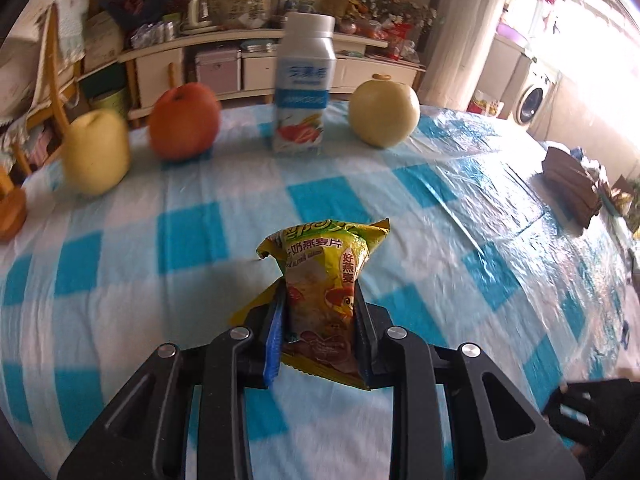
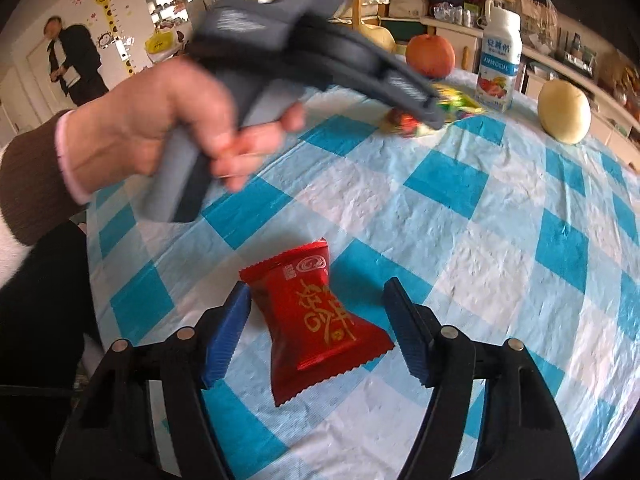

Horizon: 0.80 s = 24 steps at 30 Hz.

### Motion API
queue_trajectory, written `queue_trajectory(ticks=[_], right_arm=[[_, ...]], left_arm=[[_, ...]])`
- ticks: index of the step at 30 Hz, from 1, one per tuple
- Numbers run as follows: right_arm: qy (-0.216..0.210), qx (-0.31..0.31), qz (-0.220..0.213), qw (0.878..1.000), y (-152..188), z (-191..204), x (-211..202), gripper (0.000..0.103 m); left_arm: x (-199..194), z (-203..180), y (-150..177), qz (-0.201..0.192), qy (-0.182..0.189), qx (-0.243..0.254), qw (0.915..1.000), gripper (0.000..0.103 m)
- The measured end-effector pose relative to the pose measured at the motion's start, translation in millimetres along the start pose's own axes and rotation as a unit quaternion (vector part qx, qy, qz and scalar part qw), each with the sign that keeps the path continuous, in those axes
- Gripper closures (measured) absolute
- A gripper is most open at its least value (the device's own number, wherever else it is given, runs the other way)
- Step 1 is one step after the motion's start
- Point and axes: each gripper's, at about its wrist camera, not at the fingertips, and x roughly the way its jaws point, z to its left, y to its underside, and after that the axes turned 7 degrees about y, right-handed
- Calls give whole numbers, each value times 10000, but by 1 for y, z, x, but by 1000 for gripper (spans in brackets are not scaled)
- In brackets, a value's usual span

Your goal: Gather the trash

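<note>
Black linkage arms fill the foreground of both wrist views. In the left view we find the left hand-held gripper point(image 1: 320, 312) clamped on a yellow snack wrapper point(image 1: 324, 276), which stands up between the blue pads, squeezed at its middle, above the checked cloth of the table point(image 1: 440, 184). We judge this piece as already collected and in carriage.

In the right view we note the right hand-held gripper point(image 2: 316, 332) with its jaws apart, one on either side of a red snack wrapper point(image 2: 316, 320) that lies flat on the table. The left pad sits just beside the wrapper's edge; the right pad stands clear of it. No grip has been made. The same view shows the person's left hand point(image 2: 160, 128) around the grey handle of the other tool, with the yellow wrapper blurred at its tip.

Items at the far side of the table: a milk bottle point(image 1: 304, 84), upright; a red apple point(image 1: 184, 120); and two yellow pears point(image 1: 384, 114) point(image 1: 96, 152). We take these not to be trash. No bin or bag shows in either view.

Step in hand, in our judgement: securing the red wrapper. The next move calls for closing the jaws squarely across it and low enough to catch the thin foil, which may slide or buckle, then lifting. Where either wrapper is to be dropped we cannot tell.
</note>
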Motion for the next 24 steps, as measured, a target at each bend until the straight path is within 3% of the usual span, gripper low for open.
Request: queue_trajectory(ticks=[9,21,23,24], right_arm=[[120,-9,-105,9999,1,1,0,58],[210,239,-143,9994,-3,-3,2,65],[229,375,-118,9990,-4,-6,2,71],[211,430,-109,9988,-4,-6,2,90]], left_arm=[[-46,19,40,-245,36,-567,9981,73],[-98,44,74,-750,66,-1404,9872,73],[-107,50,78,-872,28,-1551,9840,73],[-110,52,80,-907,1,-1589,9831,73]])
